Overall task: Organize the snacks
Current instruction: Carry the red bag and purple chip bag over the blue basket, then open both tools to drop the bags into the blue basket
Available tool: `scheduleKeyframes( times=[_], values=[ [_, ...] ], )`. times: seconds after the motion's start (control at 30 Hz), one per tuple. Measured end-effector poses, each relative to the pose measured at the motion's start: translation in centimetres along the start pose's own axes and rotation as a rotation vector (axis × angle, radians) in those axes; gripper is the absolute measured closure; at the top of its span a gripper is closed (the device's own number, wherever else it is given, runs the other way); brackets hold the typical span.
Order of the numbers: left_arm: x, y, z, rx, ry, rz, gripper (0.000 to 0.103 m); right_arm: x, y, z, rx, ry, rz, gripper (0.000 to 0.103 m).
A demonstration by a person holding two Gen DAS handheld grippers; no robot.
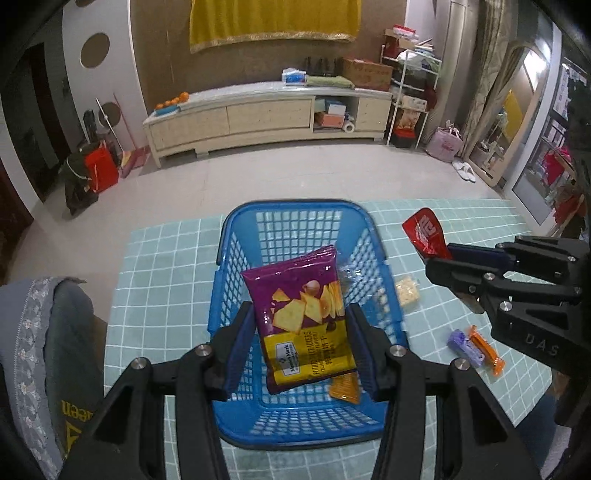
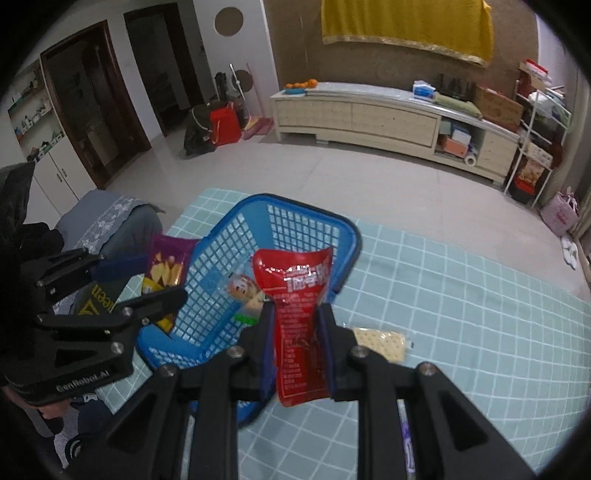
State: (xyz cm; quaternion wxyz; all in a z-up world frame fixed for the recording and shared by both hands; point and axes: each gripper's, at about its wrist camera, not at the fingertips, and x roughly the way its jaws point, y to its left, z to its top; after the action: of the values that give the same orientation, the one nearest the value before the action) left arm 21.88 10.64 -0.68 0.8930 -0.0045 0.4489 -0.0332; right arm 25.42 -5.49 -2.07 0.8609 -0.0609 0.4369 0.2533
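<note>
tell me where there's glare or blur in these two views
Left wrist: glare streaks on the purple bag, basket far rim slightly smeared, edges bent by the fisheye. Right wrist: shiny highlights on the red packet, the left gripper soft at the frame's edge, dark corners.

Long low cabinet beneath hanging yellow cloth

One blue basket. Snack packs, I count seven: one purple cracker bag, one red pouch, one orange packet, one clear cartoon-face packet, one pale cracker pack, one small purple bar, one small orange bar. Two grippers.
</note>
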Motion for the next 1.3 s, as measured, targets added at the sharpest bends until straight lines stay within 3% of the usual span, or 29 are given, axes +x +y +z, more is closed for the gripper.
scheduleKeyframes(
  times=[0.4, 0.5, 0.57, 0.6, 0.67, 0.83, 1.13, 1.3],
  values=[
    [4.6, 2.7, 0.9, -0.027, 0.042, -0.041, 0.056, 5.1, 0.6, 1.9, 0.006, 0.062, -0.015, 0.076],
    [4.8, 2.5, 1.0, 0.002, 0.043, -0.033, 0.05, 5.8, 0.0, 2.0, 0.009, 0.069, -0.03, 0.065],
    [4.8, 2.2, 1.0, 0.012, 0.035, -0.015, 0.039, 5.8, -0.3, 1.8, 0.003, 0.066, -0.048, 0.044],
    [4.7, 2.2, 1.0, 0.01, 0.03, -0.016, 0.039, 5.7, -0.5, 1.7, 0.007, 0.064, -0.055, 0.04],
    [4.4, 2.1, 0.9, -0.002, 0.027, -0.028, 0.038, 5.1, -1.0, 1.4, 0.028, 0.058, -0.061, 0.032],
    [2.8, 0.9, 0.6, 0.024, 0.012, -0.014, 0.035, 2.9, -2.1, 0.4, 0.041, 0.04, -0.082, 0.027],
    [-1.6, -4.0, 0.3, 0.081, -0.054, -0.025, 0.031, -3.7, -5.0, -2.0, 0.085, 0.002, -0.118, 0.026],
    [-3.1, -7.2, 0.2, 0.117, -0.071, -0.039, 0.024, -7.3, -7.0, -4.2, 0.106, -0.014, -0.145, 0.022]
  ],
)
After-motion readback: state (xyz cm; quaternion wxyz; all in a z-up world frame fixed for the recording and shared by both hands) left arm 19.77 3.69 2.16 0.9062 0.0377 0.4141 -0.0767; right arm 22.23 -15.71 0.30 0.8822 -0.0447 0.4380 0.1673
